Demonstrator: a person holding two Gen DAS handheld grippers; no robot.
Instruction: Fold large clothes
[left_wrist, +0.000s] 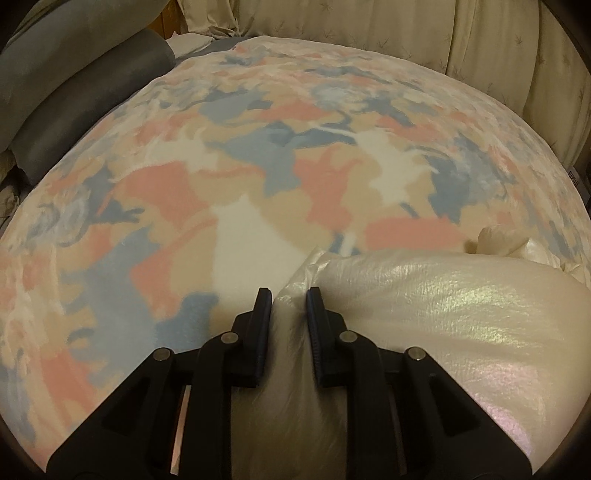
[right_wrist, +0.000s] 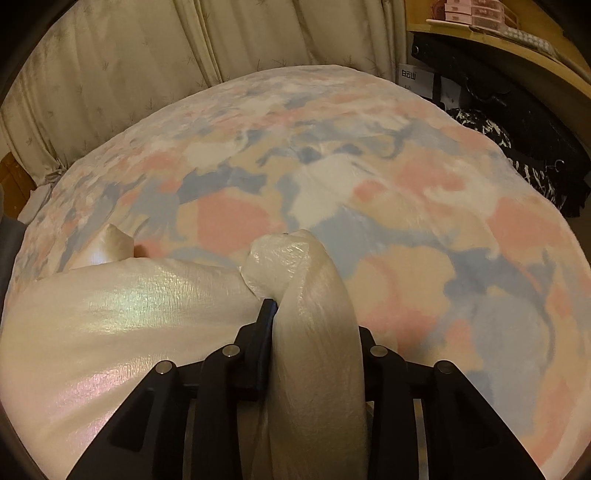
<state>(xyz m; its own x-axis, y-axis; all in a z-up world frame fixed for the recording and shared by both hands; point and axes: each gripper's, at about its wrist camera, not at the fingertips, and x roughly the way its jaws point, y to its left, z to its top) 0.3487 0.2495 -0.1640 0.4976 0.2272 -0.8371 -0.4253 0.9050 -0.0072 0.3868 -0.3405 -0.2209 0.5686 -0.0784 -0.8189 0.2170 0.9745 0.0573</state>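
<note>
The large garment (left_wrist: 443, 314) is a shiny cream fabric with a pearly sheen. It lies bunched at the near edge of a bed. In the left wrist view my left gripper (left_wrist: 289, 306) is shut on a thin fold at the garment's left end, pinched between both black fingers (left_wrist: 263, 314). In the right wrist view the garment (right_wrist: 110, 314) spreads to the left. My right gripper (right_wrist: 310, 314) is shut on a thick rolled fold that rises out between the jaws. Only its left finger (right_wrist: 266, 317) shows; the fabric hides the right one.
A fleece blanket (left_wrist: 295, 166) patterned in pink, blue, beige and white covers the bed (right_wrist: 424, 221). Cream curtains (right_wrist: 166, 55) hang behind. Grey pillows (left_wrist: 74, 92) lie at the far left. A wooden desk edge (right_wrist: 535, 62) and dark bags (right_wrist: 517, 122) stand at the right.
</note>
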